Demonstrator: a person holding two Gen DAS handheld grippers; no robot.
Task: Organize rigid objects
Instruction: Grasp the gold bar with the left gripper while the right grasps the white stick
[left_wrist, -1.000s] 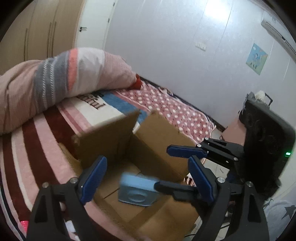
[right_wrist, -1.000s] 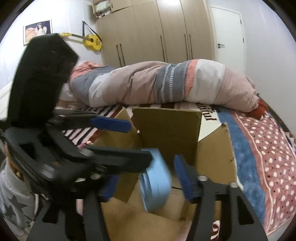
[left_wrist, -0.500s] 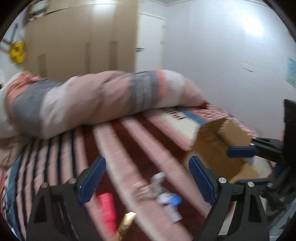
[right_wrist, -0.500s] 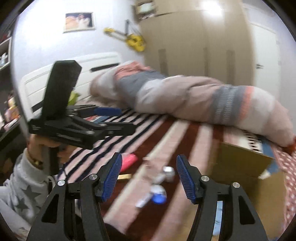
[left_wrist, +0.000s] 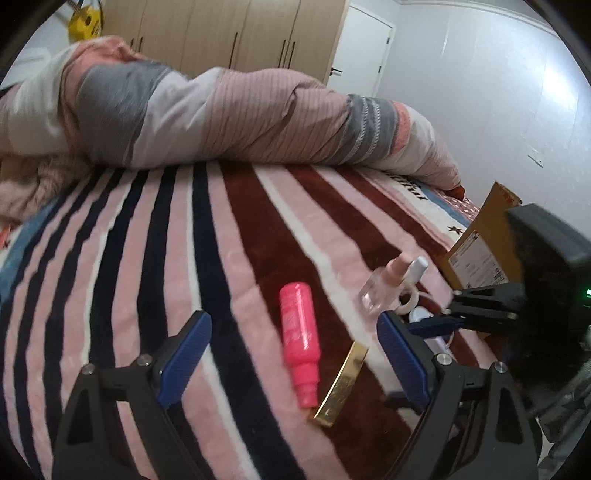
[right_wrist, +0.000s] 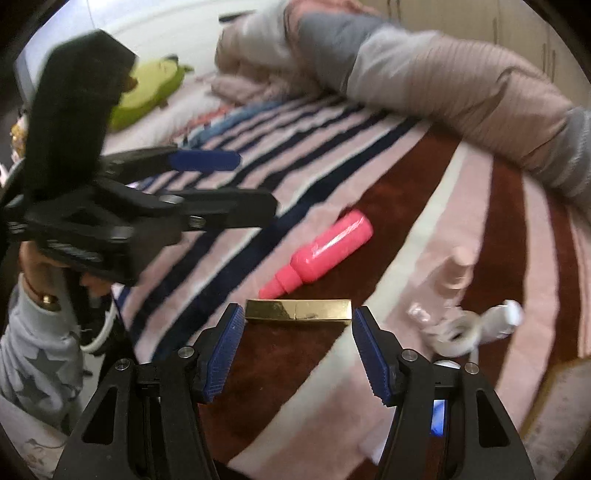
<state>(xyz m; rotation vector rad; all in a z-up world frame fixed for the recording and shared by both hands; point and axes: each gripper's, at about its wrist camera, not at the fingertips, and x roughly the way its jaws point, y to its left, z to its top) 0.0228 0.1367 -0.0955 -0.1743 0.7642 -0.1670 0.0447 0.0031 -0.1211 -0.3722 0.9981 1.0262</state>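
A pink bottle (left_wrist: 298, 339) lies on the striped blanket, between the fingers of my open left gripper (left_wrist: 295, 354). A gold bar-shaped case (left_wrist: 341, 384) lies next to it. In the right wrist view the gold case (right_wrist: 298, 311) lies crosswise just past my open right gripper (right_wrist: 298, 354), with the pink bottle (right_wrist: 325, 249) beyond. A clear bottle with a beige cap (left_wrist: 382, 288) (right_wrist: 448, 284), a white tube (left_wrist: 415, 273) (right_wrist: 498, 321) and a white ring (right_wrist: 456, 334) lie to the right. The cardboard box (left_wrist: 484, 247) stands at the right.
A rolled pink and grey quilt (left_wrist: 221, 118) lies across the back of the bed. A green plush toy (right_wrist: 147, 92) sits at the far left. The left gripper's body (right_wrist: 129, 214) hangs over the blanket on the left in the right wrist view.
Both grippers have swung left, away from the cardboard box where a blue object dropped, and now hover low over the loose items on the blanket. Both are empty.
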